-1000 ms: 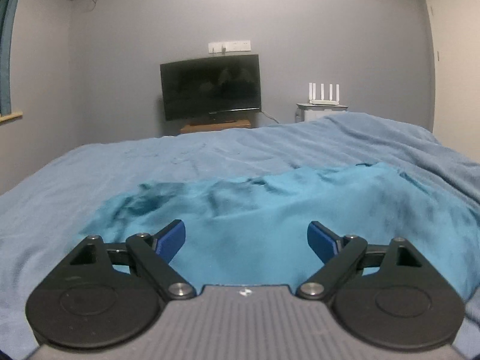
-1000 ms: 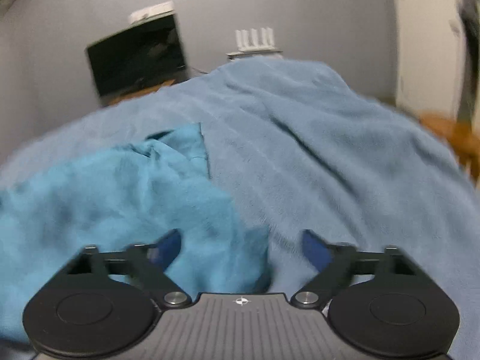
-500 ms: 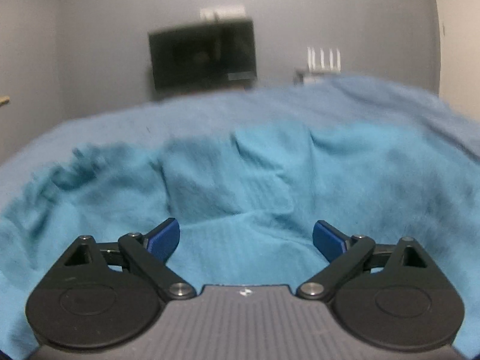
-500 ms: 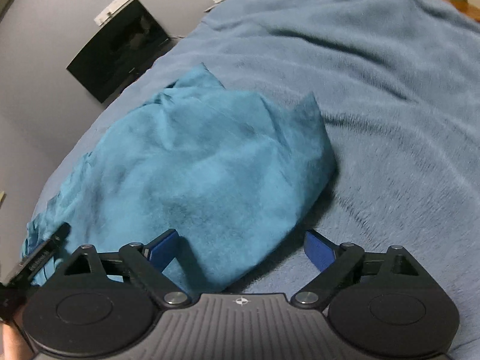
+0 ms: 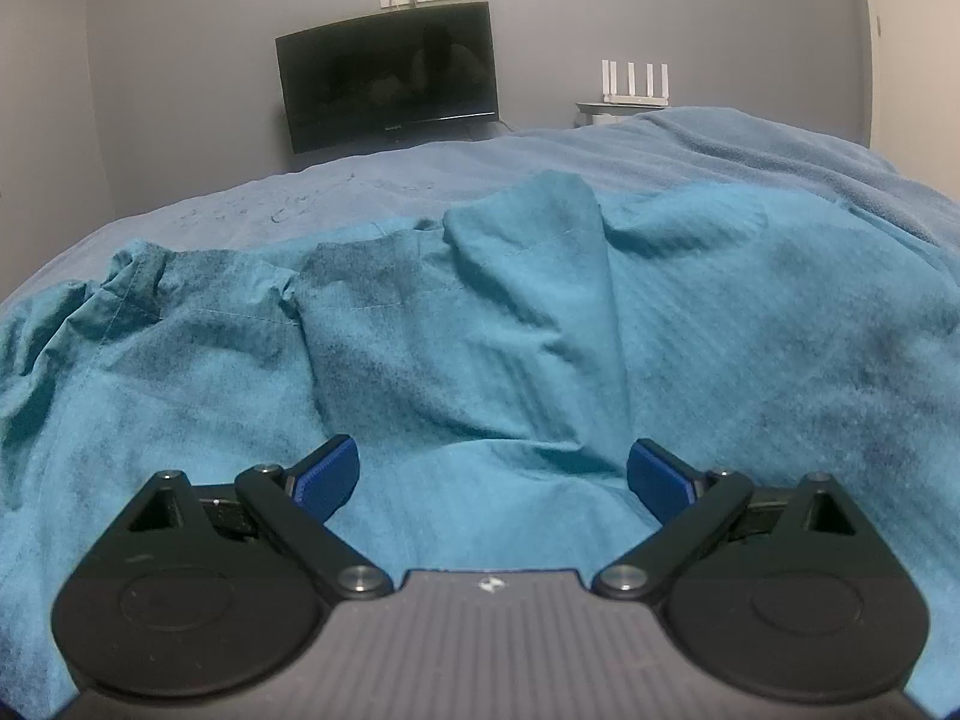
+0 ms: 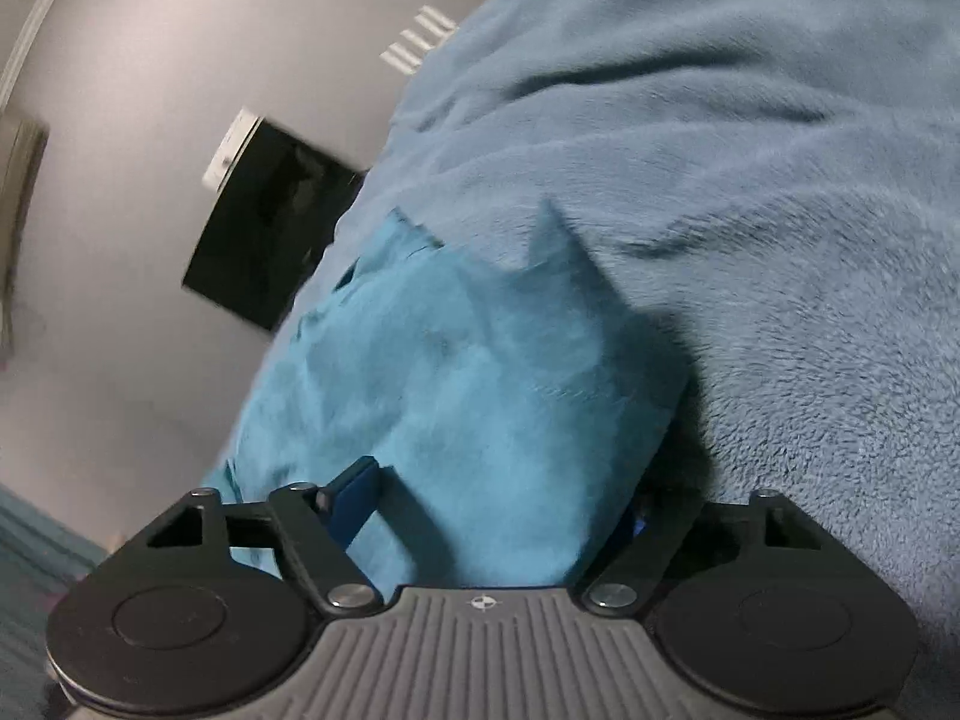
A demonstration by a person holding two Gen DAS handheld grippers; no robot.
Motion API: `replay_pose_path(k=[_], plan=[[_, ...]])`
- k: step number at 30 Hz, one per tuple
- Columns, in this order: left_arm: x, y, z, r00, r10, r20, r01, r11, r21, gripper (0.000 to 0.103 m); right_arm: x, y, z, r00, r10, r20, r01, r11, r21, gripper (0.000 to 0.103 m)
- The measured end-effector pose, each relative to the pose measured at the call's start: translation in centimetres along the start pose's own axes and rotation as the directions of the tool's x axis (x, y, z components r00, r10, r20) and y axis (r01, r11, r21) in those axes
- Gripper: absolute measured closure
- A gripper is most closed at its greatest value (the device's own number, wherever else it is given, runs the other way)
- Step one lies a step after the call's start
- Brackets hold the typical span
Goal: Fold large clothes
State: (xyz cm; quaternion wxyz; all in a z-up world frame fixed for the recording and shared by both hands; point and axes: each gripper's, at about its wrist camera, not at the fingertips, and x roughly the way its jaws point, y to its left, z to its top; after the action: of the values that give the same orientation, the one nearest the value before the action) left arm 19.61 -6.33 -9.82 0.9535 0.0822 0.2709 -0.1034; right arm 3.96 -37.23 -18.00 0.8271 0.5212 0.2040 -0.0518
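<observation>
A large teal garment (image 5: 510, 324) lies crumpled on the bed with folds and a seamed edge at its far side. My left gripper (image 5: 493, 477) is open and low over its near part, with cloth between and under the blue fingers. In the right wrist view the camera is rolled to the side. My right gripper (image 6: 498, 510) is open around the garment's (image 6: 456, 372) right edge. Cloth lies between its fingers, and the right finger is mostly hidden behind the cloth.
A grey-blue fleece blanket (image 5: 750, 150) covers the bed, also seen in the right wrist view (image 6: 750, 228). Beyond the bed stand a dark monitor (image 5: 387, 75) against the grey wall and a white router (image 5: 636, 81) on a stand.
Both grippers have come forward and down onto the garment. The right gripper has rolled sideways and slid around the garment's right edge. Both stay open.
</observation>
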Motion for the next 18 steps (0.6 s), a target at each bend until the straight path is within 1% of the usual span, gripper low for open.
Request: replay_pose_path(k=[1, 2, 4, 6, 7, 8, 9, 10, 11, 12, 13, 14, 15, 16, 17, 18], plan=[[0.0, 0.0, 0.0, 1.0, 0.001, -0.001, -0.001, 1.0, 0.001, 0.006, -0.2, 0.1, 0.1, 1.0, 0.009, 0.006, -0.009, 1.0, 0.003, 0.033], [0.0, 0.1, 0.1, 1.0, 0.004, -0.002, -0.004, 1.0, 0.0, 0.006, -0.5, 0.4, 0.2, 1.0, 0.011, 0.009, -0.011, 1.0, -0.006, 0.036], [-0.1, 0.1, 0.3, 1.0, 0.01, -0.008, -0.01, 1.0, -0.002, 0.006, -1.2, 1.1, 0.4, 0.999, 0.029, 0.028, -0.029, 0.999, -0.022, 0.044], [-0.2, 0.1, 0.5, 1.0, 0.013, -0.013, -0.013, 1.0, -0.004, 0.006, -2.0, 1.8, 0.4, 0.996, 0.078, 0.051, -0.078, 0.997, -0.013, 0.05], [-0.2, 0.0, 0.5, 1.0, 0.013, -0.013, -0.013, 1.0, -0.006, 0.006, -2.2, 2.2, 0.4, 0.993, 0.103, 0.055, -0.101, 0.994, -0.031, 0.05], [-0.1, 0.0, 0.5, 1.0, 0.012, -0.013, -0.012, 1.0, -0.008, 0.006, -2.0, 2.5, 0.6, 0.993, 0.106, 0.053, -0.103, 0.993, -0.053, 0.049], [-0.1, -0.1, 0.5, 1.0, 0.012, -0.012, -0.012, 1.0, -0.008, 0.005, -1.7, 2.4, 0.6, 0.996, 0.086, 0.039, -0.083, 0.995, -0.059, 0.046], [-0.1, -0.2, 0.6, 1.0, 0.012, -0.01, -0.012, 1.0, -0.007, 0.005, -1.0, 1.8, 0.7, 0.998, 0.063, 0.006, -0.063, 0.997, -0.033, 0.041], [-0.1, -0.2, 0.5, 1.0, 0.014, -0.01, -0.014, 1.0, -0.005, 0.005, 0.2, 0.8, 0.8, 0.997, 0.056, -0.058, -0.054, 0.998, 0.026, 0.038], [-0.2, -0.2, 0.4, 1.0, 0.015, -0.01, -0.015, 1.0, -0.005, 0.005, 1.4, 0.0, 0.9, 0.993, 0.066, -0.102, -0.058, 0.995, 0.08, 0.035], [-0.6, -0.1, 0.1, 1.0, 0.014, -0.008, -0.014, 1.0, -0.007, 0.005, 2.2, -0.7, 1.0, 0.99, 0.086, -0.115, -0.072, 0.991, 0.116, 0.034], [-0.6, -0.1, 0.1, 1.0, 0.014, -0.008, -0.014, 1.0, -0.006, 0.005, 2.7, -0.7, 1.5, 0.988, 0.11, -0.111, -0.096, 0.988, 0.123, 0.033], [-0.8, -0.2, -0.1, 1.0, 0.016, -0.009, -0.016, 1.0, -0.004, 0.005, 3.0, -0.5, 1.8, 0.986, 0.134, -0.099, -0.121, 0.984, 0.128, 0.038], [-0.7, -0.3, 0.0, 1.0, 0.02, -0.011, -0.02, 1.0, -0.001, 0.005, 3.1, 0.0, 2.3, 0.983, 0.167, -0.074, -0.157, 0.98, 0.127, 0.052], [-0.7, -0.4, -0.2, 1.0, 0.025, -0.013, -0.025, 1.0, 0.005, 0.005, 2.9, 0.9, 2.5, 0.983, 0.174, -0.058, -0.167, 0.981, 0.099, 0.061], [-0.6, -0.6, -0.4, 0.999, 0.032, -0.018, -0.031, 0.999, 0.018, 0.006, 2.3, 2.2, 2.6, 0.986, 0.163, -0.046, -0.162, 0.986, 0.033, 0.079]])
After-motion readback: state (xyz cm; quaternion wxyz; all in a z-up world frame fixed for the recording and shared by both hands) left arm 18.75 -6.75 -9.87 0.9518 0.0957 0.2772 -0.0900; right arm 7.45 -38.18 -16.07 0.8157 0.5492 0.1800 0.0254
